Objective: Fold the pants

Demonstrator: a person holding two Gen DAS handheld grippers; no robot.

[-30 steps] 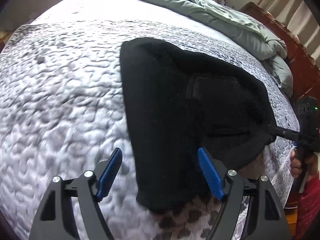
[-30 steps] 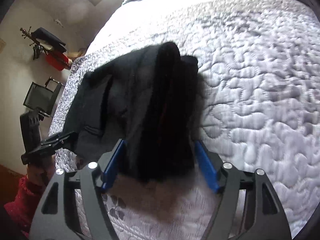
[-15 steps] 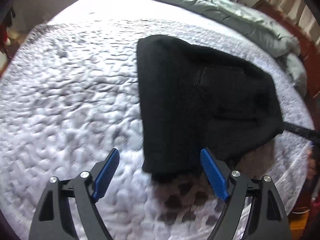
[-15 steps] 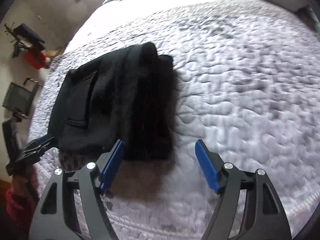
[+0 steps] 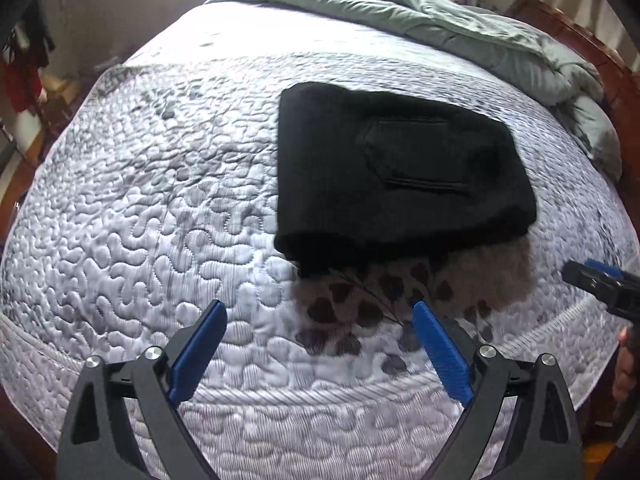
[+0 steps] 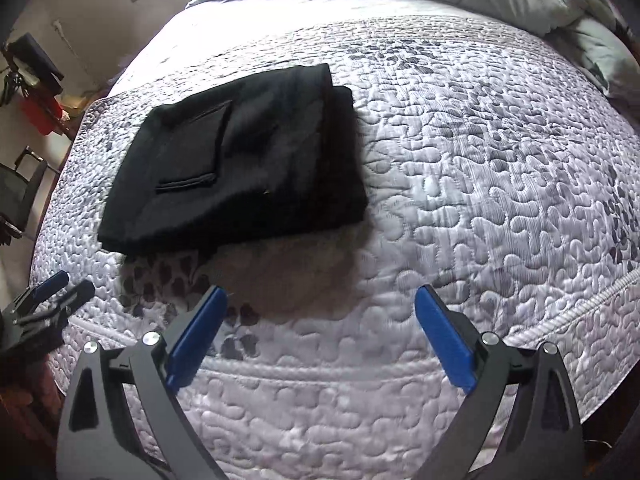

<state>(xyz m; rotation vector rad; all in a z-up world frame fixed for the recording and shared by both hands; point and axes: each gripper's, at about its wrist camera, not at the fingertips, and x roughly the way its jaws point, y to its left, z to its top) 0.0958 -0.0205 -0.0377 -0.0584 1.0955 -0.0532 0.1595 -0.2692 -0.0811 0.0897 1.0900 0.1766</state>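
The black pants [image 5: 392,172] lie folded into a thick rectangle on the quilted bed, a back pocket facing up. In the right wrist view the same pants [image 6: 240,160] sit left of centre. My left gripper [image 5: 318,312] hangs above the quilt short of the bundle's near edge, its jaws opening wide with nothing between them. My right gripper [image 6: 320,296] is likewise back from the pants over bare quilt, its jaws opening and nothing between them. Each gripper shows at the edge of the other's view: the right gripper [image 5: 600,280], the left gripper [image 6: 44,304].
The pale quilted bedspread [image 5: 140,220] covers the bed, its piped edge near me. A grey-green duvet [image 5: 460,32] is bunched at the far side by a wooden headboard [image 5: 616,76]. A chair [image 6: 20,196] and red items [image 6: 40,116] stand left of the bed.
Both grippers let go of the pants, spread their jaws wider and drew back and up from the bundle. The folded pants now lie still on the quilt.
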